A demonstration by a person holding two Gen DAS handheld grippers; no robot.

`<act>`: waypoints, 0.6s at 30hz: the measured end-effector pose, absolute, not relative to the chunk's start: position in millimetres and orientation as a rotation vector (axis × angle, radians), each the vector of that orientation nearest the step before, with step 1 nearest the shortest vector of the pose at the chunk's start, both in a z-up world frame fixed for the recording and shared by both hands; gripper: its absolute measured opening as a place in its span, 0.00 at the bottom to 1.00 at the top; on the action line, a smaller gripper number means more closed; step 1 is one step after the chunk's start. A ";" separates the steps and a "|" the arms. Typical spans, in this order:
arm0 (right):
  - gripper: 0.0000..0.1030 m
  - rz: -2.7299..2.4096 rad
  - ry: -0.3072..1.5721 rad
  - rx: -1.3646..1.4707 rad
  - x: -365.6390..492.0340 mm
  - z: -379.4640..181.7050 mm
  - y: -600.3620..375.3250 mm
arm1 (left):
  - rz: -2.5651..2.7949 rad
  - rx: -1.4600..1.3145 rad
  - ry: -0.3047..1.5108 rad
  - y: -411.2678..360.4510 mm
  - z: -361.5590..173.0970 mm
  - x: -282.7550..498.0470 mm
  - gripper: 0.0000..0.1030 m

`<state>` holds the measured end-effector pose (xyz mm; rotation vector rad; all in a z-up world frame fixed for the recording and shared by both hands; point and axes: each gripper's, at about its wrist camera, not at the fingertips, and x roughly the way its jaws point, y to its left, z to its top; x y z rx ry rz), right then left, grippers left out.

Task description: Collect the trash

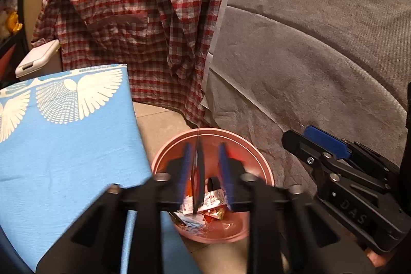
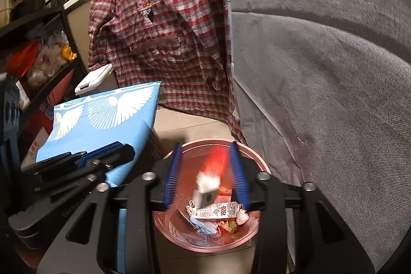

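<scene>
1. A tiled floor (image 2: 185, 127) lay in the lower middle of both views, with a grey fabric sofa (image 2: 321, 68) filling the right side.
2. A pink bin (image 1: 259, 163) stood on that floor at bottom centre, holding wrappers, a blue face mask (image 2: 203, 225) and a printed carton (image 2: 218, 211).
3. The left gripper (image 1: 205, 171) hung over the bin, its blue pads apart; a thin red-and-dark wrapper (image 1: 197, 176) stood edge-on between them, and whether it touched either pad could not be told.
4. The right gripper (image 2: 205, 176) also hung over the bin with its fingers apart; a blurred red-and-white packet (image 2: 209, 176) showed between them, touching neither.
5. Left of the bin, a blue cloth with white wings (image 1: 64, 132) covered a raised surface.
6. A red checked shirt (image 1: 133, 17) hung at upper centre, a white lidded box (image 1: 38, 58) to its lower left.
7. Cluttered black shelves (image 2: 38, 43) occupied the right wrist view's left edge.
</scene>
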<state>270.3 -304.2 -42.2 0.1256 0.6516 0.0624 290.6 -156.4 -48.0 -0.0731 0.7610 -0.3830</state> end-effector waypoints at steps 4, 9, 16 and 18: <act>0.41 0.060 0.650 0.137 271.8 -41.6 -307.0 | -0.384 -0.074 0.760 -156.2 -50.1 291.7 0.27; 0.41 0.067 0.639 0.140 268.4 -39.0 -307.3 | -0.375 -0.055 0.734 -143.0 -41.3 279.0 0.27; 0.44 0.081 0.584 0.105 236.6 -19.6 -303.8 | -0.333 -0.047 0.650 -110.6 -12.8 243.8 0.27; 0.50 0.084 0.556 0.080 220.9 -9.5 -301.9 | -0.321 -0.046 0.629 -102.3 -5.0 230.9 0.29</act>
